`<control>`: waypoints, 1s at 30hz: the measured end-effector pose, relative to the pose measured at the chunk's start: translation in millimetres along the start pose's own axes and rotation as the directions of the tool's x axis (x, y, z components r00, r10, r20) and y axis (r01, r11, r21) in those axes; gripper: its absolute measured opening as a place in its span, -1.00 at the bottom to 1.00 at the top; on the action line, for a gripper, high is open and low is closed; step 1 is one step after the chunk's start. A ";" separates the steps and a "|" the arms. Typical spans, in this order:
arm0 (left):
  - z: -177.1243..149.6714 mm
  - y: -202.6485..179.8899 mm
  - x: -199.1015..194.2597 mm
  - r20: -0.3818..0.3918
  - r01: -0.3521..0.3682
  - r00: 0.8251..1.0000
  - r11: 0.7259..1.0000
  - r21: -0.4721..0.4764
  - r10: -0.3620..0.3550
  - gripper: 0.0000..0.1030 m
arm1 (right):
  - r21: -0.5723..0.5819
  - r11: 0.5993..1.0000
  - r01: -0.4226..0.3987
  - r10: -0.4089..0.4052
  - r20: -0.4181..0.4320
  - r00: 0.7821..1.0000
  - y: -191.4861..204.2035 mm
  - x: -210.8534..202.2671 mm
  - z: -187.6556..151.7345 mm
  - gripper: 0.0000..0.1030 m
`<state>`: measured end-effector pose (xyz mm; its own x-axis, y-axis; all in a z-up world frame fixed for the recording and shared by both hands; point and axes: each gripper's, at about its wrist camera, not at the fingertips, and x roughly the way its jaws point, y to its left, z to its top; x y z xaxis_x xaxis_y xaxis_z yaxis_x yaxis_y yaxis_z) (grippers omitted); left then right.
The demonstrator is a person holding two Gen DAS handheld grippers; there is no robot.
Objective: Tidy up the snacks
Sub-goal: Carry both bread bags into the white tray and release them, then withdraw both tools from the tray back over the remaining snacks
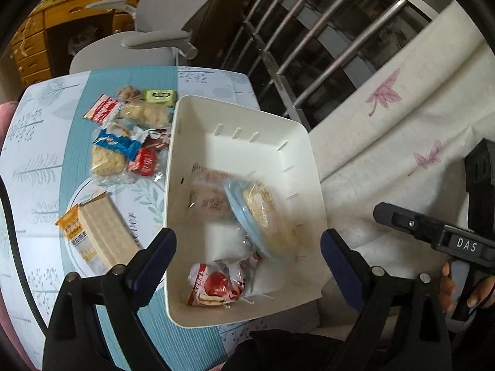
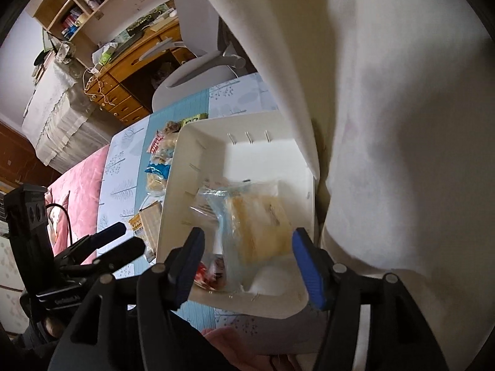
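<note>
Right gripper (image 2: 247, 266) gapes empty above blurred, perhaps crinkly packet (image 2: 260, 225) in white bin (image 2: 198, 154).

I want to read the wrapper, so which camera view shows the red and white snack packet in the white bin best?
The left wrist view. There the red and white snack packet lies unobstructed in the near corner of the white bin. In the right wrist view only a blurred sliver of it shows, behind a gripper finger.

Left gripper (image 1: 247, 247) and right gripper (image 2: 247, 258) both angled steeply downward, blue-padded jaws spread, nothing gripped.
</note>
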<state>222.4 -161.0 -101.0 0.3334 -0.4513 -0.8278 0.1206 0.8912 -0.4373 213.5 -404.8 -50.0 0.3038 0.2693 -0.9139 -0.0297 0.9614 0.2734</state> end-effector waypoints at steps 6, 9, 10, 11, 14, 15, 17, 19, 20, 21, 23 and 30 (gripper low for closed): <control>-13.1 17.9 -10.0 -0.012 -0.017 1.000 0.999 -0.039 0.016 0.82 | 0.036 0.999 -0.013 0.014 -0.025 1.000 4.3 9.1 -7.7 0.15; -21.9 27.4 -17.0 -0.018 -0.022 1.000 0.999 -0.040 0.022 0.82 | 0.058 0.998 -0.021 0.023 -0.038 0.999 9.5 12.6 -14.1 0.15; -25.4 31.3 -20.1 -0.021 -0.026 0.999 0.999 -0.037 0.025 0.82 | 0.070 0.997 -0.024 0.027 -0.043 0.999 11.7 14.1 -17.0 0.15; -27.7 33.8 -22.2 -0.023 -0.028 0.999 0.999 -0.036 0.027 0.82 | 0.080 0.996 -0.027 0.031 -0.047 0.998 13.6 15.3 -19.8 0.15; -36.4 46.4 -32.7 -0.037 -0.031 0.999 0.999 -0.026 0.031 0.82 | 0.124 0.992 -0.025 0.032 -0.057 0.998 22.9 17.8 -31.9 0.15; -38.6 50.1 -35.8 -0.039 -0.030 0.999 0.999 -0.022 0.029 0.82 | 0.136 0.990 -0.024 0.032 -0.059 0.998 25.3 18.2 -34.8 0.15; -43.5 59.0 -43.0 -0.046 -0.027 0.999 1.000 -0.011 0.026 0.82 | 0.172 0.985 -0.022 0.034 -0.067 0.997 32.3 19.5 -44.3 0.15; -47.4 66.2 -48.7 -0.056 -0.032 0.998 0.999 0.003 0.032 0.82 | 0.204 0.979 -0.021 0.036 -0.070 0.997 36.6 20.6 -53.1 0.16; -50.6 71.3 -53.0 -0.062 -0.033 0.997 0.999 0.016 0.034 0.82 | 0.221 0.975 -0.018 0.034 -0.073 0.997 38.2 21.1 -57.2 0.21; -52.8 74.8 -56.2 -0.066 -0.033 0.997 0.999 0.025 0.034 0.82 | 0.243 0.970 -0.013 0.033 -0.076 0.997 41.2 21.9 -62.7 0.23; -57.4 83.0 -63.4 -0.074 -0.032 0.997 0.998 0.046 0.036 0.82 | 0.292 0.956 -0.022 0.048 -0.079 0.996 48.3 24.2 -75.5 0.24; -72.3 121.5 -89.0 -0.104 -0.031 0.994 0.994 0.108 0.042 0.82 | 0.418 0.908 -0.019 0.063 -0.092 0.994 76.0 35.5 -113.2 0.26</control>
<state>139.8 -15.9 -105.9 0.2392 -0.4154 -0.8776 0.2108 0.9045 -0.3707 114.2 -315.8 -95.7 0.2128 0.3331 -0.9185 0.3656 0.8446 0.3911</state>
